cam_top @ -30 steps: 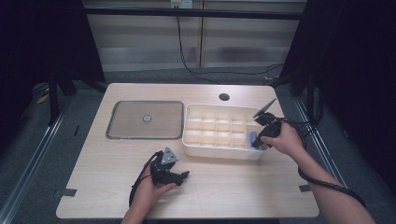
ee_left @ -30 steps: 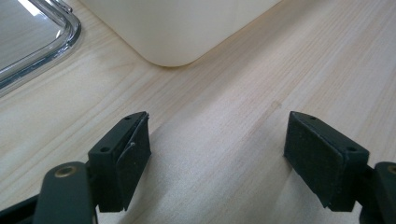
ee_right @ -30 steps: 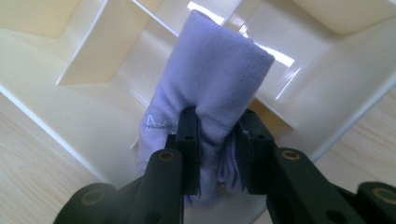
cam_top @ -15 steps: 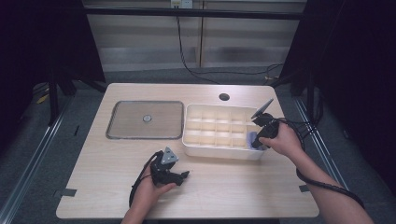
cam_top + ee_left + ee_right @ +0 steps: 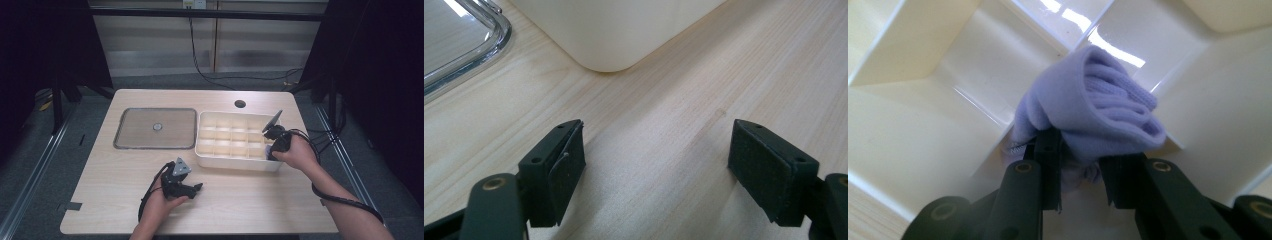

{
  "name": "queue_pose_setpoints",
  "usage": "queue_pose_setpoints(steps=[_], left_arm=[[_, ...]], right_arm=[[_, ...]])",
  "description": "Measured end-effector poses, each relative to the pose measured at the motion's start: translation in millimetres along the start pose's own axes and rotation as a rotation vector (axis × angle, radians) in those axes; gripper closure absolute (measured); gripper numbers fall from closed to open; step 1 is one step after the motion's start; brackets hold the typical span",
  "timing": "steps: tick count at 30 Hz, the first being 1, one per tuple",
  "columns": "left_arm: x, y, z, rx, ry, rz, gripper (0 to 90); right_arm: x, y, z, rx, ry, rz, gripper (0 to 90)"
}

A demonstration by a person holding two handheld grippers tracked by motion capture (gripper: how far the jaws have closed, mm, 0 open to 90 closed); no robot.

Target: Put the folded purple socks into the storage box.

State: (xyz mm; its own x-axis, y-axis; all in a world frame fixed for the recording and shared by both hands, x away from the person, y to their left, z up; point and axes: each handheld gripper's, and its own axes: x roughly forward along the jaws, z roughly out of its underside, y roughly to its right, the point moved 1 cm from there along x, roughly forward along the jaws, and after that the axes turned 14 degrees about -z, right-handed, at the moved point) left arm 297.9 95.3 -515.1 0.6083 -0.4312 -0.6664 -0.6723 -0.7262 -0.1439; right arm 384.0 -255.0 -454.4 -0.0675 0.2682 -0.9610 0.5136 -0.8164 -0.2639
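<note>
We see a wooden table with a cream plastic box divided into many small compartments lying at about two o'clock from its centre. Our right gripper reaches down into the box's right-hand end, at three o'clock on the table. In the right gripper view its jaws stand narrow, pinching a rolled lilac cloth, which bulges out above the pads and sits over the crossing of the compartment walls; the jaws grip its lower end. In the high view a small patch of the lilac cloth peeks out beside the right hand.

Our left gripper rests low over bare table at six o'clock, its jaws wide apart and holding nothing. A flat clear rectangular lid with a small round knob lies at ten o'clock, just beside the box.
</note>
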Motion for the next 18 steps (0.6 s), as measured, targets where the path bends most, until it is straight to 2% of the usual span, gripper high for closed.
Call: queue_pose_setpoints(steps=[2,11,15,18], left_arm=[[0.0,0.0,0.0,0.0,-0.001,0.0,22.2],[0.0,-0.1,0.0,0.001,-0.001,0.0,22.2],[-0.2,-0.1,-0.1,0.001,-0.004,-0.002,22.2],[0.2,-0.2,-0.2,0.002,-0.002,-0.001,22.2]], right_arm=[[-1.8,1.6,1.4,-0.004,0.006,-0.019,71.5],[-6.8,0.8,0.9,-0.022,-0.001,-0.031,68.6],[-12.6,-0.3,-0.2,-0.032,-0.009,-0.023,61.9],[-20.3,2.2,0.8,-0.022,0.002,-0.048,63.7]])
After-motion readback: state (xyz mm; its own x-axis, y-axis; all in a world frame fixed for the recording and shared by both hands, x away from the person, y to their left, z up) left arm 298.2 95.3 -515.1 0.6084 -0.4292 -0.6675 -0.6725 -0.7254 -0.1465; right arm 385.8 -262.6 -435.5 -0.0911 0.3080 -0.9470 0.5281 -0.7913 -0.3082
